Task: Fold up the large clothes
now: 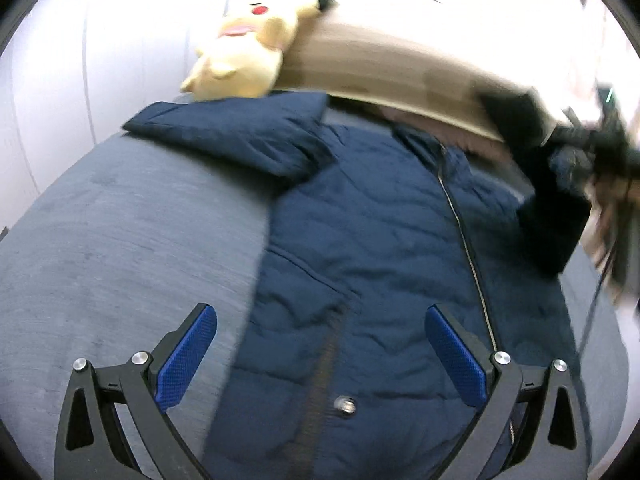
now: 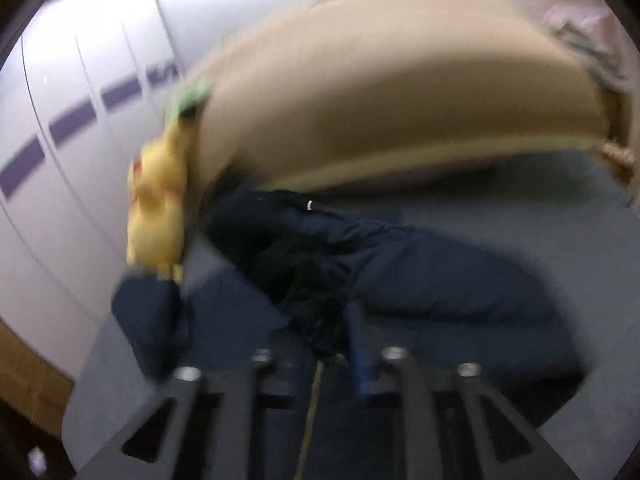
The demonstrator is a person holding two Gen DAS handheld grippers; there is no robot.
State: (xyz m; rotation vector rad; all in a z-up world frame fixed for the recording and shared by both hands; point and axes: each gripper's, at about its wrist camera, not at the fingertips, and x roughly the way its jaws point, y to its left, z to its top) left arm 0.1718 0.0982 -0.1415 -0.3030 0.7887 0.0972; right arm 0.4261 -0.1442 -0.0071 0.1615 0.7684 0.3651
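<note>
The navy quilted jacket [image 1: 360,216] is lying zipped, front up, across the middle of the grey bed [image 1: 120,240], its collar toward the tan headboard [image 1: 400,68] edge beside a yellow plush toy [image 1: 244,56]. The left claw [image 1: 320,332] is hovering spread wide over the jacket's hem, gripping nothing, likely readying to pin or lift it. The right claw [image 2: 332,344] is pressing together on dark jacket fabric, apparently a sleeve, probably drawing it inward for a fold; blur is hiding the detail.
</note>
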